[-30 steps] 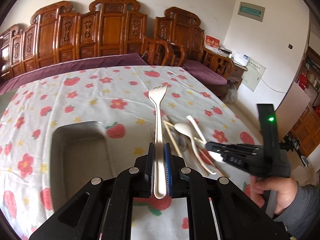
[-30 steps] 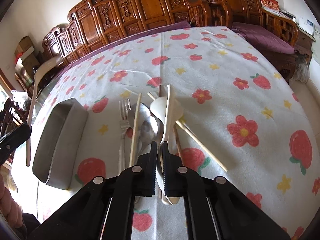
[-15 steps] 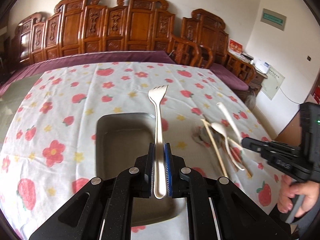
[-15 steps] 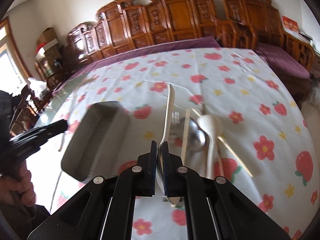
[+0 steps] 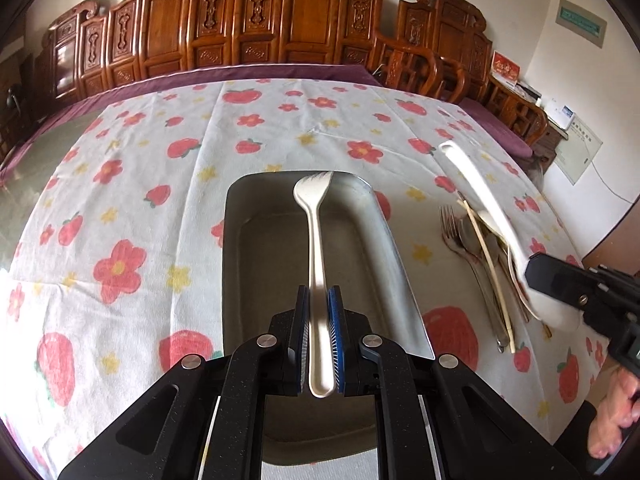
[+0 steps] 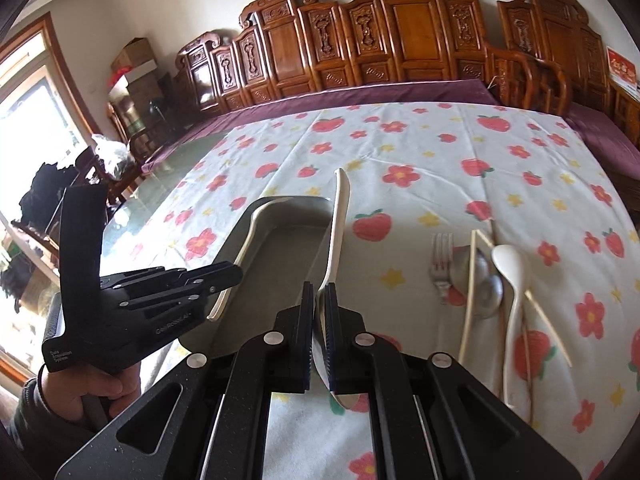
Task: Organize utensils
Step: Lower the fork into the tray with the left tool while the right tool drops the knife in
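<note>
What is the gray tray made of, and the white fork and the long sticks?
The tray looks like brushed metal: dull gray with soft shine on its wall. The fork in the left gripper seems plastic or similar: matte cream, no mirror glint. The chopsticks look like pale wood or bamboo, tan and unshiny.

Bench covered by strawberry-and-flower tablecloth (image 5: pixel 120 184); carved wooden chairs (image 5: pixel 256 28) ranged along far edge; cardboard boxes (image 6: pixel 134 65) stacked near window (image 6: pixel 28 92).
</note>
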Demonstrator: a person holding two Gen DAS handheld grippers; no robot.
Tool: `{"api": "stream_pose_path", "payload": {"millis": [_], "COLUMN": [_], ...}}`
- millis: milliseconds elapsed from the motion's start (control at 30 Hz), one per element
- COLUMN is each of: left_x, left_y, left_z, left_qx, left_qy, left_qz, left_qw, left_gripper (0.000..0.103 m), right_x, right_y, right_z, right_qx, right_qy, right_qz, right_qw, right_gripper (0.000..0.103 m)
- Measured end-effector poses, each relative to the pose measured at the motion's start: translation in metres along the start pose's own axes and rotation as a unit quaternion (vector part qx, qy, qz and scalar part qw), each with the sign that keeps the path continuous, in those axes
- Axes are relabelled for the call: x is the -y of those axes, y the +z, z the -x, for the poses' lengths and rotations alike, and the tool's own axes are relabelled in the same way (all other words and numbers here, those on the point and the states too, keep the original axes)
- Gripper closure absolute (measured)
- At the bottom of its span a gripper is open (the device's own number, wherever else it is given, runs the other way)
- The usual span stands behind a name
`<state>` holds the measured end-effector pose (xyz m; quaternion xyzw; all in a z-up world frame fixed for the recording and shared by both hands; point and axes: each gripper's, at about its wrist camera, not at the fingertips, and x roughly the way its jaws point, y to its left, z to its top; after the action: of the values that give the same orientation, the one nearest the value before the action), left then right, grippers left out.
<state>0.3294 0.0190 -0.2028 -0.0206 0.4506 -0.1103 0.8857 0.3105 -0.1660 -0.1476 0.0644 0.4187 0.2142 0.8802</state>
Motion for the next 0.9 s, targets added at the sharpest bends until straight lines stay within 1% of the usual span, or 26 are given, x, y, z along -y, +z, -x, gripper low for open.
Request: {"api": "stream_pose_path", "payload": {"millis": [100,300,433,533,633,800,900], "left_x": [-0.002,-0.012,-0.022,-0.030,-0.037,-0.049,-0.052], "left_y": [0.003,0.010,0.016,0.019,0.021,0.024,0.023], "left_z": [0.002,0.018,0.034,0.044,0.053,0.062,0.063], "left_qx": [0.003,0.026,0.048,0.064,0.077,0.086,0.087], "left_qy": [0.000,0.004,0.018,0.030,0.039,0.043,0.044], "left_qz": [0.004,0.014,0.014,0.012,0.012,0.020,0.021], "left_qw": [1.0000,0.9996,0.9986,0.9974,0.9962,0.9951,0.9950], "left_gripper": [0.094,0.094,0.094,0.094,0.094,0.094,0.094], "right_x": [-0.005,-0.012,-0.021,-0.029,-0.040,-0.053,-0.054], "right_y": [0.000,0.002,0.003,0.003,0.002,-0.002,-0.006], "right_z": [-0.008,-0.022,-0.035,-0.049,-0.061,-0.082,-0.094], "right_qx": [-0.006,-0.016,-0.026,-0.038,-0.046,-0.061,-0.071], "right_qy": [0.002,0.005,0.010,0.025,0.031,0.034,0.039], "right_qz": [0.002,0.002,0.004,-0.007,-0.004,0.001,-0.012], "right_qw": [1.000,1.000,1.000,0.999,0.998,0.998,0.997], "right_gripper": [0.096,0.096,0.096,0.096,0.096,0.096,0.093]}}
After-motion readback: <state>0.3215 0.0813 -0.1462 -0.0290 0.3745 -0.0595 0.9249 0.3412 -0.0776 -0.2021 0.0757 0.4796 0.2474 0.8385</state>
